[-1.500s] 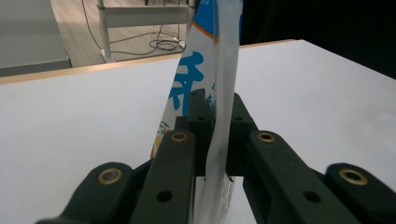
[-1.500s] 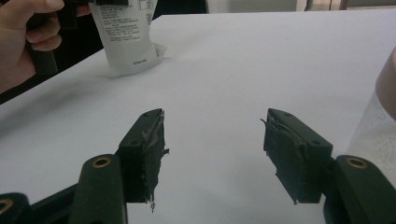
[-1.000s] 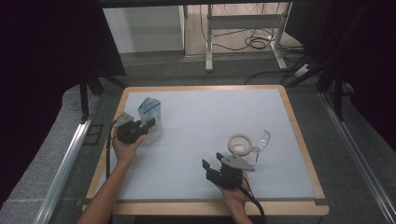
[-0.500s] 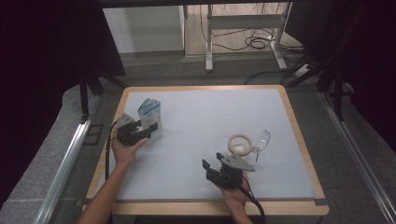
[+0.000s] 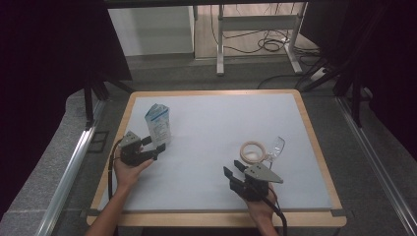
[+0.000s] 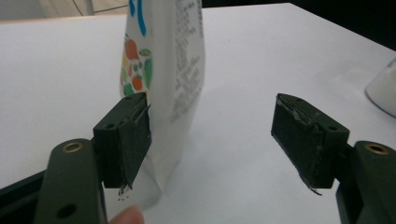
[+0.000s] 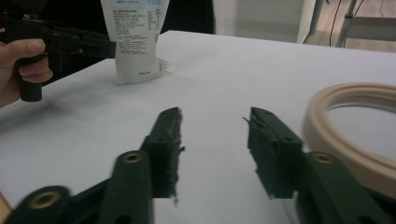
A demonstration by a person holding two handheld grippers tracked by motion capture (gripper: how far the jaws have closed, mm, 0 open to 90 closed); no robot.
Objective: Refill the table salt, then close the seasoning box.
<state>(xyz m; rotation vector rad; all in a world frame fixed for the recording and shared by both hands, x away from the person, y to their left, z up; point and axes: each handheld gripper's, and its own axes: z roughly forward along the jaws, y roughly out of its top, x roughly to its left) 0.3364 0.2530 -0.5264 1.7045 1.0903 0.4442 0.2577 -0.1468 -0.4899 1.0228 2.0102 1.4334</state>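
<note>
White tabletop (image 5: 206, 147): pouch (image 5: 158, 125) upright beside left gripper (image 5: 156, 149) (fingers spread, opening); right gripper (image 5: 235, 168) closing, empty; ring (image 5: 253, 152), possibly glass (image 5: 276, 146), ahead.

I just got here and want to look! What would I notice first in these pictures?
First, the white pouch with blue print standing upright near the table's left edge, with the left gripper right beside it, jaws just opened wide. Then the beige ring on the right, next to a clear cup, just beyond the open right gripper.
</note>
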